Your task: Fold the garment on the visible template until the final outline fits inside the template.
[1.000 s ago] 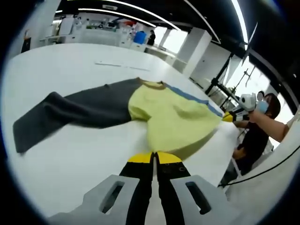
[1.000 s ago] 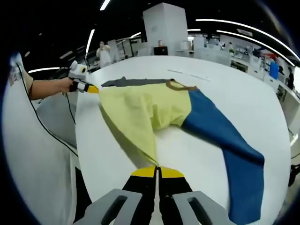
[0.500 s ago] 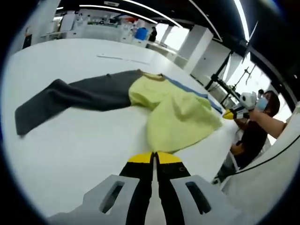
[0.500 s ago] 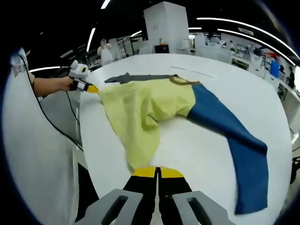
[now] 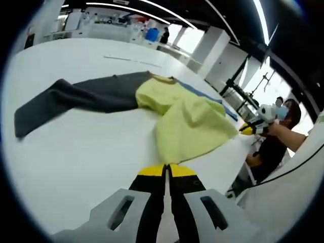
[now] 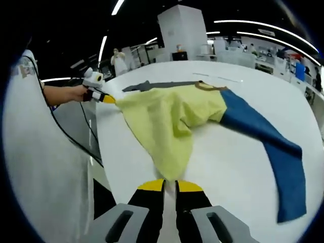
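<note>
The garment is a long-sleeved top lying on the white table [image 5: 76, 152]. It has a yellow body [image 5: 185, 126], a dark grey sleeve [image 5: 76, 98], a blue sleeve [image 6: 273, 142] and a brown collar [image 6: 208, 87]. My left gripper [image 5: 167, 171] is shut, with the yellow hem pinched at its tips. It also shows from the right gripper view as the left gripper [image 6: 104, 98], held by a hand at the hem's other corner. My right gripper [image 6: 170, 185] has a narrow gap between its jaws, and the hem [image 6: 172, 169] lies just ahead of them. From the left, the right gripper [image 5: 248, 129] sits just off the hem corner.
The table edge [image 6: 109, 172] runs close beside the hem, with floor below. A person [image 5: 283, 126] stands at that edge holding the grippers. Faint marks [image 5: 126, 59] lie on the table beyond the garment. Benches and shelves fill the far room.
The right gripper's jaws have parted and the hem has slipped out onto the table. The yellow body has sagged and bunched slightly. Both views shifted a little.
</note>
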The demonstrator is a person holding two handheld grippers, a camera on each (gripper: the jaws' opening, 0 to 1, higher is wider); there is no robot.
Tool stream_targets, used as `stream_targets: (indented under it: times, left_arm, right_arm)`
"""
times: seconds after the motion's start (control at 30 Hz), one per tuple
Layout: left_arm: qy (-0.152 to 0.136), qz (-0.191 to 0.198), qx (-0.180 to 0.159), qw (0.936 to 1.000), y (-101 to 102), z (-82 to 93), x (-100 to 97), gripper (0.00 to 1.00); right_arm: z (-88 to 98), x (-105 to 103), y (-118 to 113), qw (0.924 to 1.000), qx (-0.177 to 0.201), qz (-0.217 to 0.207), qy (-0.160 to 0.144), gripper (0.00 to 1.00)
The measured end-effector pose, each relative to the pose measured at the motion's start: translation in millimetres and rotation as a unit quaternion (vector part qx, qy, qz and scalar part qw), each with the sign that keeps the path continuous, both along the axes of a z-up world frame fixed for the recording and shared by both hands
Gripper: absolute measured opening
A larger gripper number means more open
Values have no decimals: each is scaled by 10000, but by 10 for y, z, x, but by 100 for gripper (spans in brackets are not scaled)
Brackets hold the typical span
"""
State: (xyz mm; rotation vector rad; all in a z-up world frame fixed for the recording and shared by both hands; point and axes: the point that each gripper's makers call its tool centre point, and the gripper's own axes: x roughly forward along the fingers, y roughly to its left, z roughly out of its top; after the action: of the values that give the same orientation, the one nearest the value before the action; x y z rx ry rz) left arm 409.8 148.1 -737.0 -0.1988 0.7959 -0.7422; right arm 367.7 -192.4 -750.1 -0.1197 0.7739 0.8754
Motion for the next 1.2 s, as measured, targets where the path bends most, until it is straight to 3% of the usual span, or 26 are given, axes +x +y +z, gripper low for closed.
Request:
stream_targets:
  times: [0.7, 1.2]
  left_arm:
    - [39, 13, -17, 10000, 16, -23, -75, 0]
    - [196, -147, -23, 9997, -18, -56, -349, 0]
  right_arm:
    - [-55, -10, 45, 9999, -76, 52, -57, 0]
    - [-66, -269, 15, 9998, -69, 167, 89, 0]
